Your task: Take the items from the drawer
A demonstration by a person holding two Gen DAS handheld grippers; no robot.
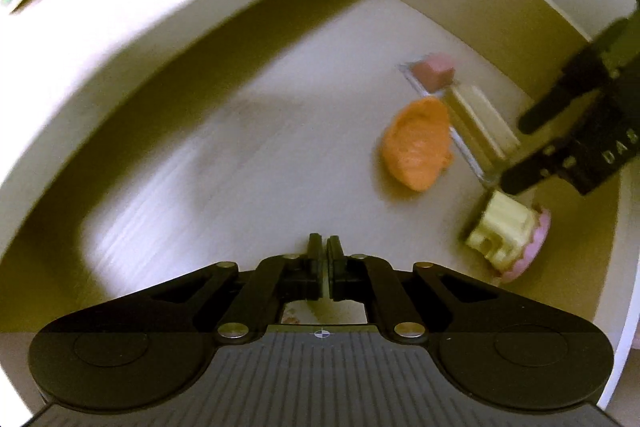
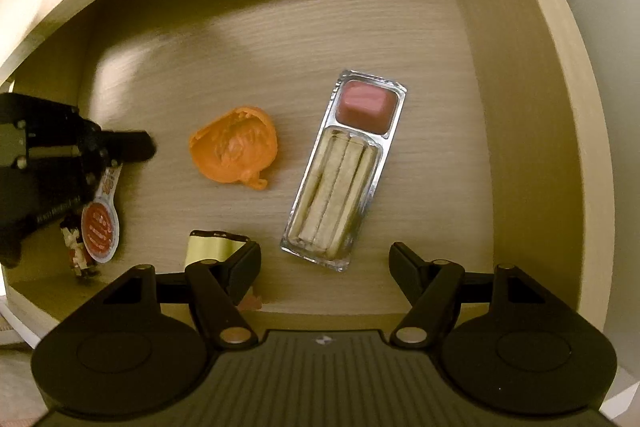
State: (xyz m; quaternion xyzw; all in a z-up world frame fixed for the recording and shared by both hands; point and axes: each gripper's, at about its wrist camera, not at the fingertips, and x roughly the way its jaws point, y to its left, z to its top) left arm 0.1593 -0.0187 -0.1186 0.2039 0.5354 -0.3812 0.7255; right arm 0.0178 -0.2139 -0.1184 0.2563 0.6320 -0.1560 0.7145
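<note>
Right wrist view looks down into the open drawer (image 2: pixel 532 107), with the right gripper (image 2: pixel 324 259) hanging over it, jaws apart and nothing between them. A clear snack tray (image 2: pixel 344 171) of biscuit sticks with a pink dip lies just above the gap between the jaws, tilted. An orange shell (image 2: pixel 234 147) lies at centre left, apart from the tray. A yellow toy (image 2: pixel 208 247) sits at lower left, partly hidden behind the gripper's left finger. At the left edge the left gripper (image 2: pixel 140 147) reaches in above a red-labelled packet (image 2: pixel 100 227); whether it touches the packet cannot be told. Left wrist view is blurred: the left gripper's jaws are together at lower centre, holding nothing visible, with the shell, tray and toy toward the right of the frame.
</note>
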